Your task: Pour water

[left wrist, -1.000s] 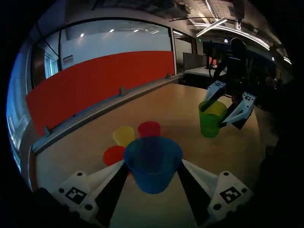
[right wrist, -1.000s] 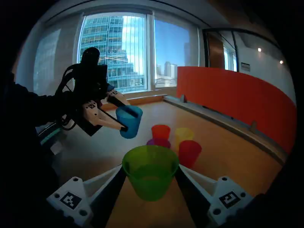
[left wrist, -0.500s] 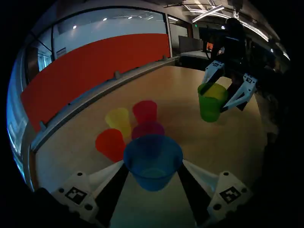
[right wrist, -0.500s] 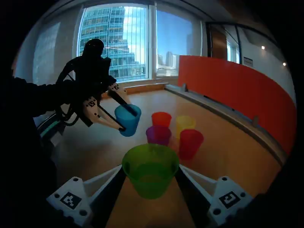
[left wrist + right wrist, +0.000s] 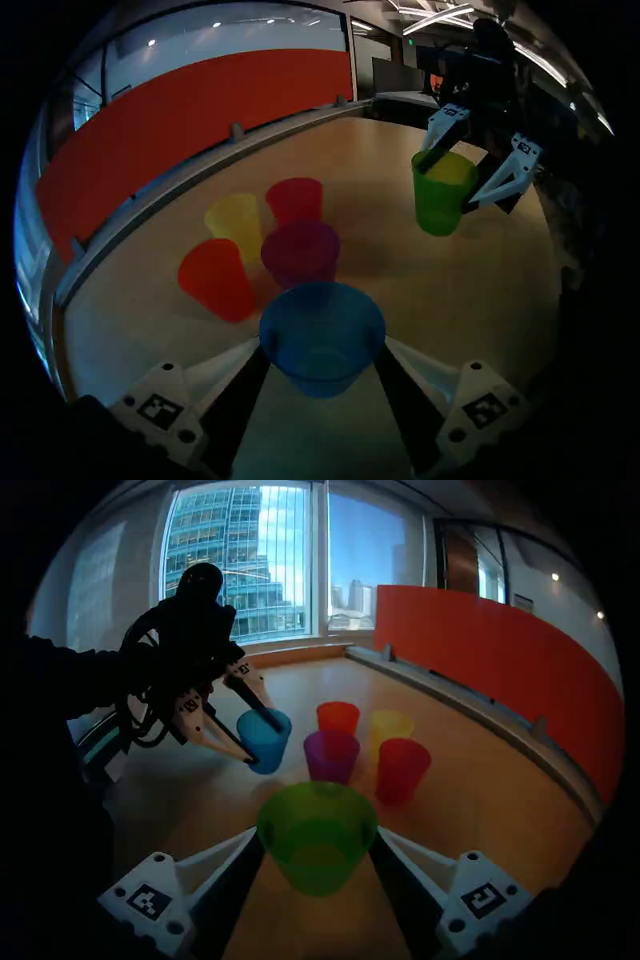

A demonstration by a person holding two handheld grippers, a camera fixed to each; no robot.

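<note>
Over the table (image 5: 456, 280), the left hand-held gripper (image 5: 322, 356) is clasping the blue cup (image 5: 322, 320) and the right hand-held gripper (image 5: 318, 840) the green cup (image 5: 317, 820), both upright, probably to avoid spilling.

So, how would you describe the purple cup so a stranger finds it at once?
On the wooden table beside the long orange wall, four cups stand in a tight cluster. The purple cup is the one closest to the held blue cup; its neighbours are red, orange and yellow.
</note>
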